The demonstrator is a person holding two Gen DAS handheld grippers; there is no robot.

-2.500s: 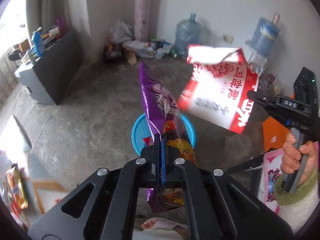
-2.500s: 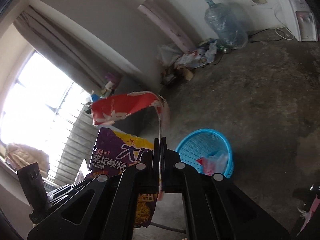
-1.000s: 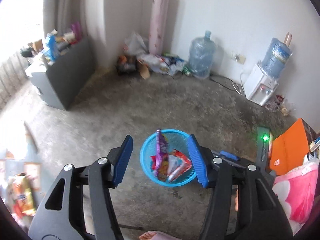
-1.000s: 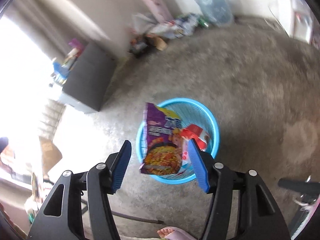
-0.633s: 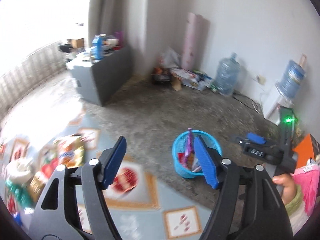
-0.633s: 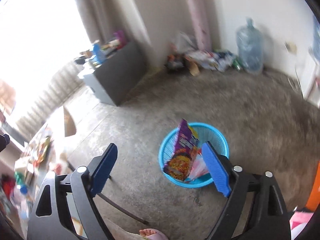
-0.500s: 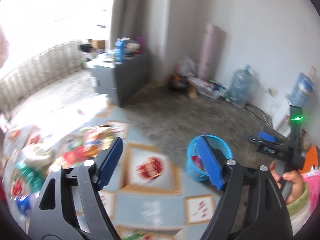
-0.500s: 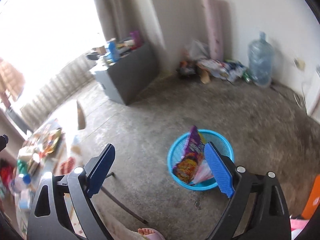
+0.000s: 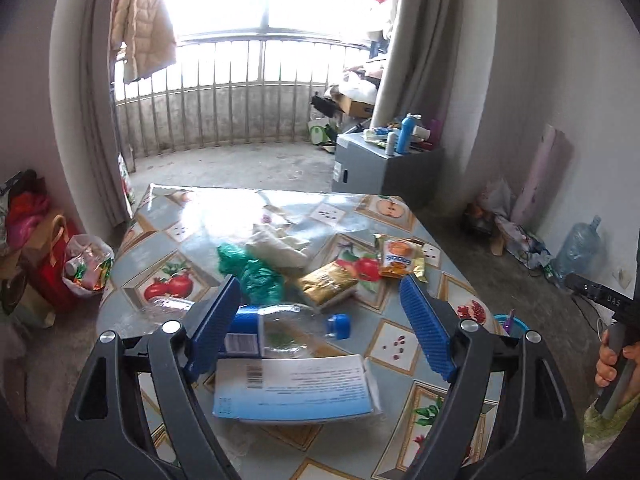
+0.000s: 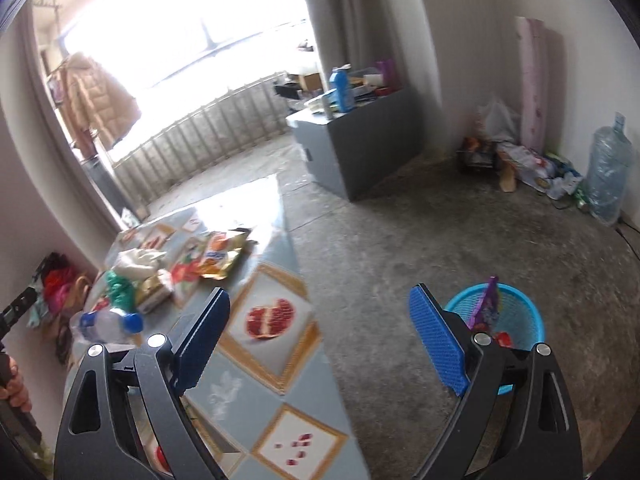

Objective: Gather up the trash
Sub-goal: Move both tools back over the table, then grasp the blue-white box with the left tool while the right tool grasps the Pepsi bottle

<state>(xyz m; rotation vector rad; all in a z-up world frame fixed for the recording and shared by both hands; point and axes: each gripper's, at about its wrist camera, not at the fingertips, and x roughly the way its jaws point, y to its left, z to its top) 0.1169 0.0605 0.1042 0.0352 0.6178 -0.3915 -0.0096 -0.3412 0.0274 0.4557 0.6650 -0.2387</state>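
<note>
We hold the left gripper (image 9: 320, 328) and right gripper (image 10: 316, 340) wide and empty, ready for the clear plastic bottle (image 9: 288, 330) near the tiled table's (image 10: 276, 368) front edge; the blue mesh basket (image 10: 520, 312) waits on the floor.

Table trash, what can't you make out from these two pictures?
- Clear bottle: left wrist view, its base is hidden behind the left tongs' blue pad.
- Blue-and-white packet: print too small to read.
- Blue basket: right wrist view, the right tongs cover its near side; contents mostly hidden.
- Table: near end cut off.
</note>
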